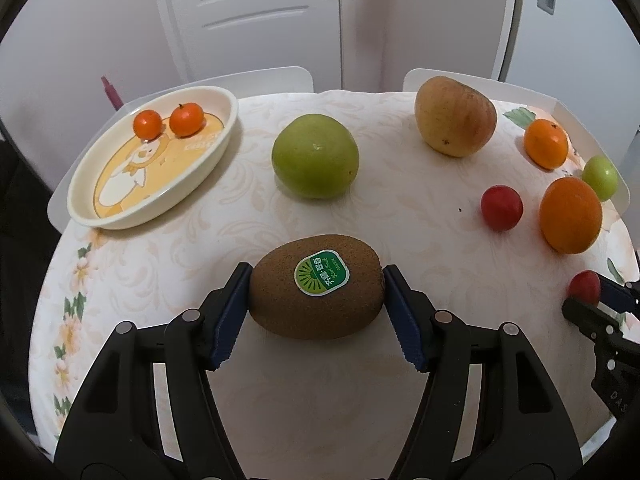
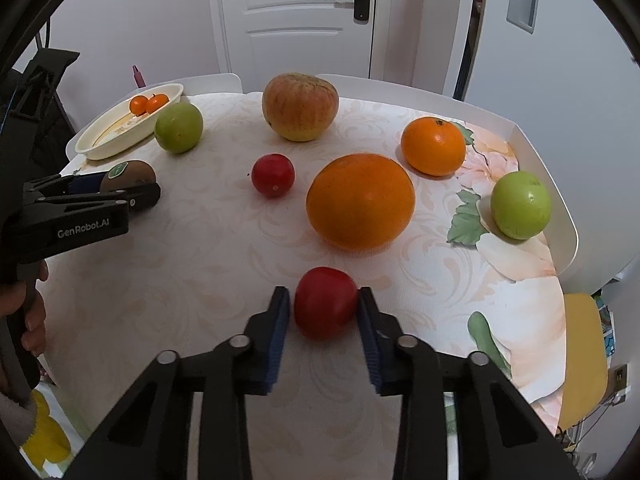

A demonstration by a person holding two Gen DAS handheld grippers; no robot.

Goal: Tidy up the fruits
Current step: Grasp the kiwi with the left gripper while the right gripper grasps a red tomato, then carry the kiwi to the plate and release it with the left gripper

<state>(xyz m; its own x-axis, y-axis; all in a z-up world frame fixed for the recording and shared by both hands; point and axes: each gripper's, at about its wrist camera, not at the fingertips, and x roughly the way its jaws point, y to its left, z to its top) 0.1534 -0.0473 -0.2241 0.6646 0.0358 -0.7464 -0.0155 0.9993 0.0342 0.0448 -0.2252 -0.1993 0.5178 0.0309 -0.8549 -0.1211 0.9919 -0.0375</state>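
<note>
I have both grasps made: my left claw [image 1: 316, 286] is clamped on the kiwi [image 1: 316, 286], my right claw [image 2: 324, 304] on the small red fruit [image 2: 325, 302], both on the table [image 1: 240, 220]. Next, probably lift and carry them to the dish [image 1: 224, 136].

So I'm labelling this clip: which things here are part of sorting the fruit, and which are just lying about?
Part of the job:
kiwi, in the left hand-held gripper
red fruit, in the right hand-held gripper
dish with two mandarins
green fruit, apple, big orange

Just there:
tablecloth
door
chair
</note>
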